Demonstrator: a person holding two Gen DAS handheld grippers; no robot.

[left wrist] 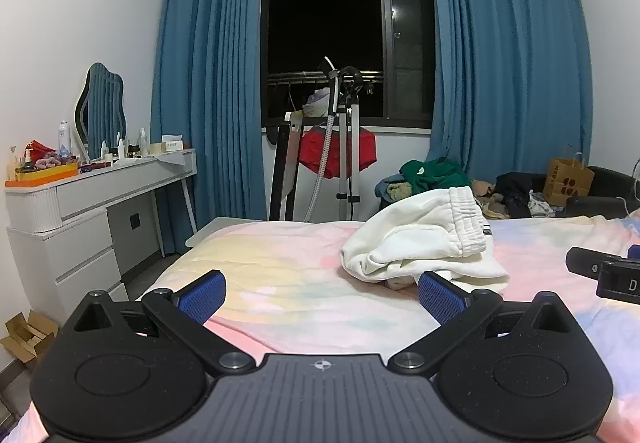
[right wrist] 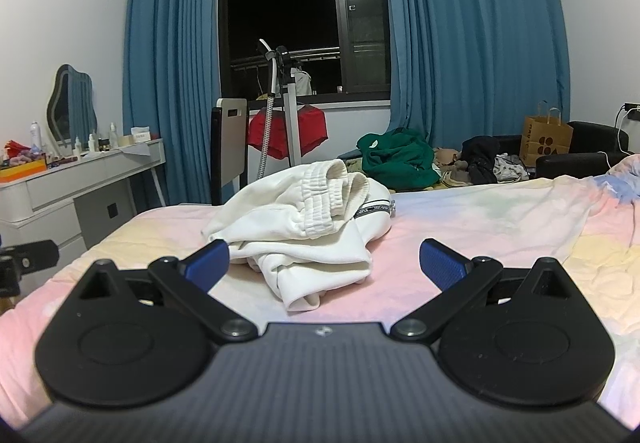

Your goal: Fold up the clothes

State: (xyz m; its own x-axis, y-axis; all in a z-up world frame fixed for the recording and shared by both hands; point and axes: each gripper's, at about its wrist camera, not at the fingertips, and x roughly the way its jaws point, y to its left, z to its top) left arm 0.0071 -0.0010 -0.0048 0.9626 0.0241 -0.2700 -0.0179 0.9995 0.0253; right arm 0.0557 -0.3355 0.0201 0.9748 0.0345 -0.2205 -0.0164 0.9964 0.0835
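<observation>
With both the left gripper (left wrist: 322, 293) and the right gripper (right wrist: 324, 263) spread wide and empty, the crumpled white garment (right wrist: 304, 219) lies at frame centre on the bed (right wrist: 480, 219), so each should probably pinch a separate waistband corner.

Left gripper (left wrist: 322, 293) hovering low in frame, jaws spread wide, blue pads (left wrist: 202, 296) gripping nothing. Right gripper (right wrist: 324, 263) likewise gaping, nothing pinched, also showing at right edge of left wrist view (left wrist: 608, 271).
</observation>
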